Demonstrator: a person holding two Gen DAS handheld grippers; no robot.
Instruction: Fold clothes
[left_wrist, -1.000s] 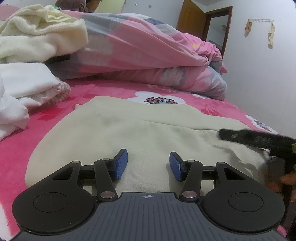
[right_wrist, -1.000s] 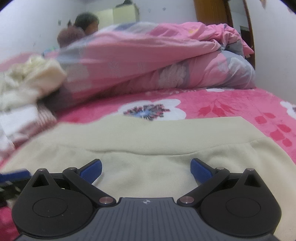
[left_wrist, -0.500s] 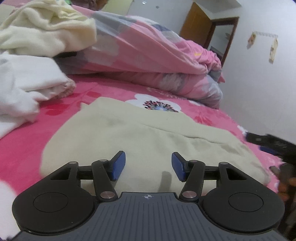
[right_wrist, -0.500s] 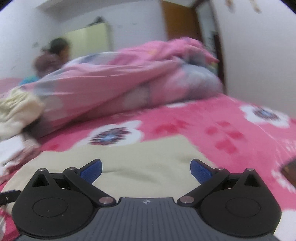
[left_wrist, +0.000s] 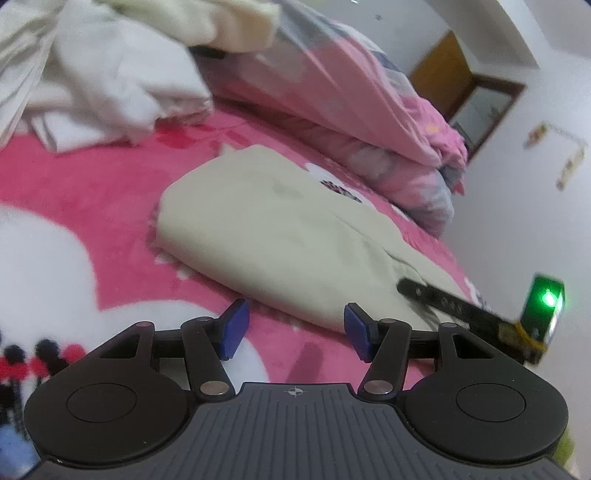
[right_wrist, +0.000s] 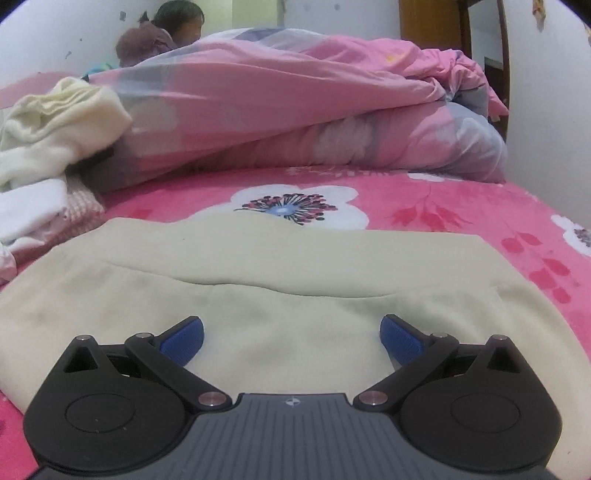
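Observation:
A folded cream garment (left_wrist: 280, 236) (right_wrist: 280, 295) lies flat on the pink flowered bedspread (left_wrist: 92, 192). My left gripper (left_wrist: 293, 330) is open just short of the garment's near edge, over the bedspread, with nothing between its blue pads (left_wrist: 232, 328). My right gripper (right_wrist: 291, 339) is open wide above the garment's near part, and it holds nothing. In the left wrist view the right gripper's black finger (left_wrist: 439, 299) reaches over the garment's right corner, and a green light (left_wrist: 548, 299) glows on it.
A heap of white and cream clothes (left_wrist: 110, 70) (right_wrist: 55, 147) sits at the left. A bunched pink quilt (right_wrist: 314, 110) runs across the back of the bed. A person (right_wrist: 162, 33) is behind the quilt. A wooden door (left_wrist: 439, 77) stands by the white wall at the right.
My left gripper drew back and to the left, off the garment and onto the bedspread. My right gripper swung away to the right, then came back square over the garment.

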